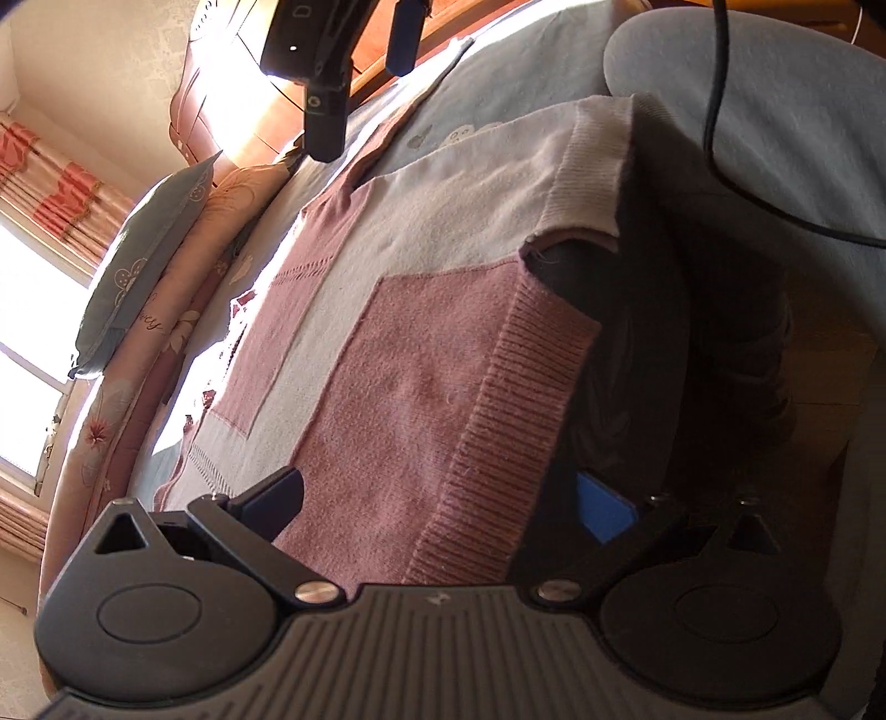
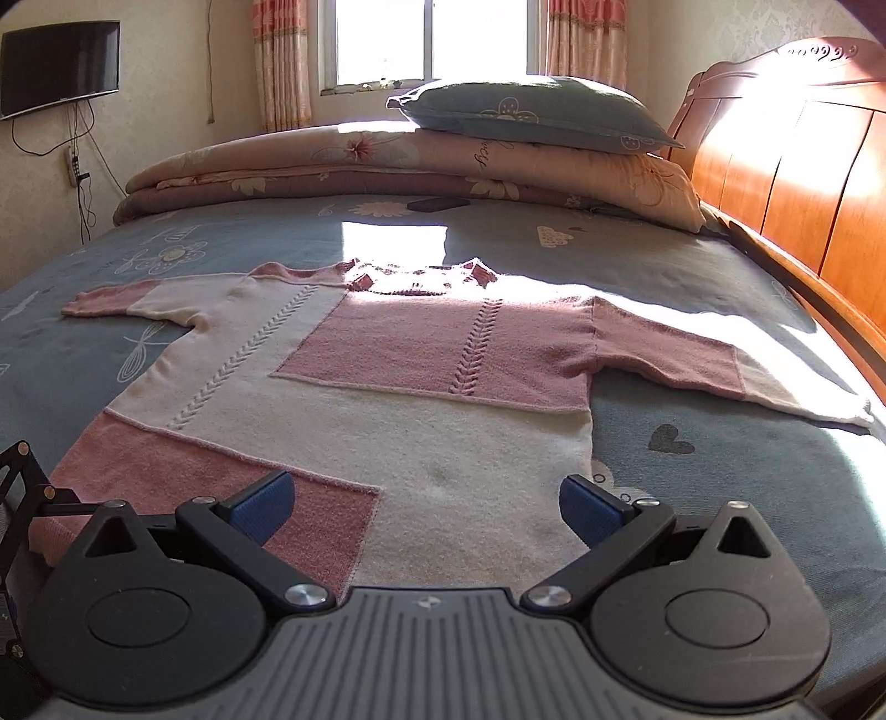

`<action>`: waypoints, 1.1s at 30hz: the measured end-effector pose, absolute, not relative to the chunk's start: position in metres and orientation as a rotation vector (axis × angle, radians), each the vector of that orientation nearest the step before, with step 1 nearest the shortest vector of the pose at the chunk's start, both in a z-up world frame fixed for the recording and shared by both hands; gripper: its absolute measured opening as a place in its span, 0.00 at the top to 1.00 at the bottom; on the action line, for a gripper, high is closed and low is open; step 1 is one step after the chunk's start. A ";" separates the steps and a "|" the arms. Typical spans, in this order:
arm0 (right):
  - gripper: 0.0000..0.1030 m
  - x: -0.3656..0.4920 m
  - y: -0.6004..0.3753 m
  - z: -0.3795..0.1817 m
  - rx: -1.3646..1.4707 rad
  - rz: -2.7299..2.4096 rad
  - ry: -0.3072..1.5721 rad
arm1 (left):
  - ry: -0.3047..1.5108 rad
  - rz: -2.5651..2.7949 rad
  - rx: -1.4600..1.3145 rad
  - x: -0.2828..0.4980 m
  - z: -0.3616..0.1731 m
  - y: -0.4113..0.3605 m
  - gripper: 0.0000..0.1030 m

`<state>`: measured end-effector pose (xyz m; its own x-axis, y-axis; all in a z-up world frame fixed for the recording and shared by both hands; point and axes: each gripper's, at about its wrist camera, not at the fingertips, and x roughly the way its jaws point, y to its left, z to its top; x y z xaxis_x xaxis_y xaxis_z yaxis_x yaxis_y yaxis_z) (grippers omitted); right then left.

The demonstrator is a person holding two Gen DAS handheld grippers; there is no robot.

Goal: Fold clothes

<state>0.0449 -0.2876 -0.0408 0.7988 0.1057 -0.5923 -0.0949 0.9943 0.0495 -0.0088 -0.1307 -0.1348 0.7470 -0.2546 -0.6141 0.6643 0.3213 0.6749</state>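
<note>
Up close in the left wrist view, the left tool (image 1: 437,509) has its fingers spread wide, the ribbed hem of the sweater (image 1: 421,354) lying between them; whether either pad presses the knit cannot be told; that hem corner stands raised off the bed (image 1: 498,99), with dark shadow beneath it. The sweater is pink and cream in blocks, stretching away over the blue-grey sheet; beyond it lie a blue pillow (image 1: 149,243) and a folded floral quilt (image 1: 183,310), which carries a cursive word too small to read; a black device (image 1: 315,50) hangs at the top edge, and a black cable (image 1: 720,111) loops down on the right.

Over in the right wrist view, the right tool (image 2: 426,507) is likewise spread apart, its blue pads (image 2: 266,504) just above the near hem of the sweater (image 2: 387,399), gripping nothing; the garment lies flat, face up, sleeves out to both sides, collar toward the window (image 2: 432,39); the pillow (image 2: 531,111) sits on the quilt (image 2: 398,160), whose script is unreadable; a wooden headboard (image 2: 792,160) stands on the right, and a dark television (image 2: 58,66) hangs on the wall at left.
</note>
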 end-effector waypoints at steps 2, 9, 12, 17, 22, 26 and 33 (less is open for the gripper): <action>0.00 0.042 -0.293 -0.039 0.067 0.104 0.632 | 0.442 -0.601 1.103 -0.007 -0.139 -0.133 0.01; 0.00 0.029 -0.309 -0.033 0.197 0.105 0.622 | 0.393 -0.562 1.217 -0.019 -0.157 -0.139 0.01; 0.00 0.023 -0.310 -0.035 0.218 0.128 0.630 | 0.397 -0.565 1.215 -0.021 -0.157 -0.137 0.01; 0.00 0.025 -0.310 -0.047 0.252 0.125 0.657 | 0.441 -0.552 1.115 -0.008 -0.140 -0.126 0.01; 0.00 0.026 -0.309 -0.059 0.285 0.122 0.684 | 0.611 -0.620 0.971 0.004 -0.132 -0.102 0.01; 0.00 0.027 -0.309 -0.067 0.311 0.119 0.705 | 0.680 -0.629 0.844 0.013 -0.111 -0.084 0.01; 0.00 0.026 -0.314 -0.076 0.341 0.113 0.725 | 0.725 -0.575 0.640 0.034 -0.058 -0.055 0.01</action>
